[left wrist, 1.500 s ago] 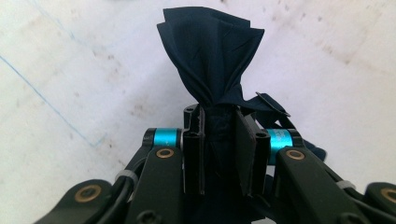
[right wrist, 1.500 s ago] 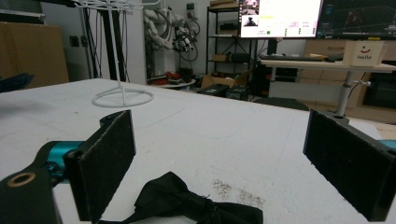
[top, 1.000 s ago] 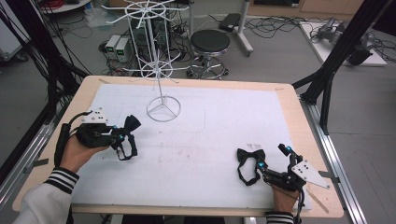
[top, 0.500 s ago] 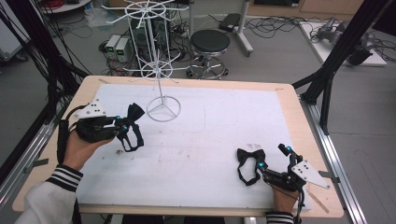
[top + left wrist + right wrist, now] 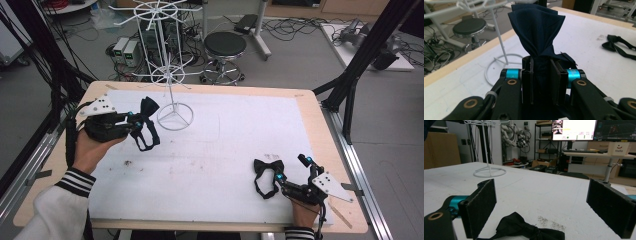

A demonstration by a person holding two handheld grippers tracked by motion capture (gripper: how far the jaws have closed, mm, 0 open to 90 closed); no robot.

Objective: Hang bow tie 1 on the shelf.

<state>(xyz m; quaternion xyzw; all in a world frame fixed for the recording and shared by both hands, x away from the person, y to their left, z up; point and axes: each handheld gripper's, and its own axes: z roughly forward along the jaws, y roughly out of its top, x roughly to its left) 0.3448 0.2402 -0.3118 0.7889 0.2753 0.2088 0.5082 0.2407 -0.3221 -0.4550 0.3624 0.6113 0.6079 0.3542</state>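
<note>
A dark navy bow tie [image 5: 148,106] hangs above the white mat, with my left gripper [image 5: 137,122] shut on its knot; its strap loop dangles below. In the left gripper view the bow tie [image 5: 536,30] fans up from between the jaws of the gripper [image 5: 541,62]. It is close to the left of the white wire rack [image 5: 170,65]. A black bow tie [image 5: 267,167] lies on the mat at the front right. My right gripper [image 5: 289,169] stands open just beside it; in the right gripper view that tie [image 5: 524,227] lies low between the spread jaws [image 5: 541,195], untouched.
The rack's ring base [image 5: 175,117] stands at the mat's back left, seen as the ring base [image 5: 499,67] and the ring base [image 5: 489,172] in the gripper views. The wooden table edge [image 5: 310,107] frames the white mat. A stool [image 5: 225,45] and cables lie behind the table.
My left gripper has risen and moved back and right toward the rack base, carrying the navy bow tie. The right gripper and the black bow tie have stayed put.
</note>
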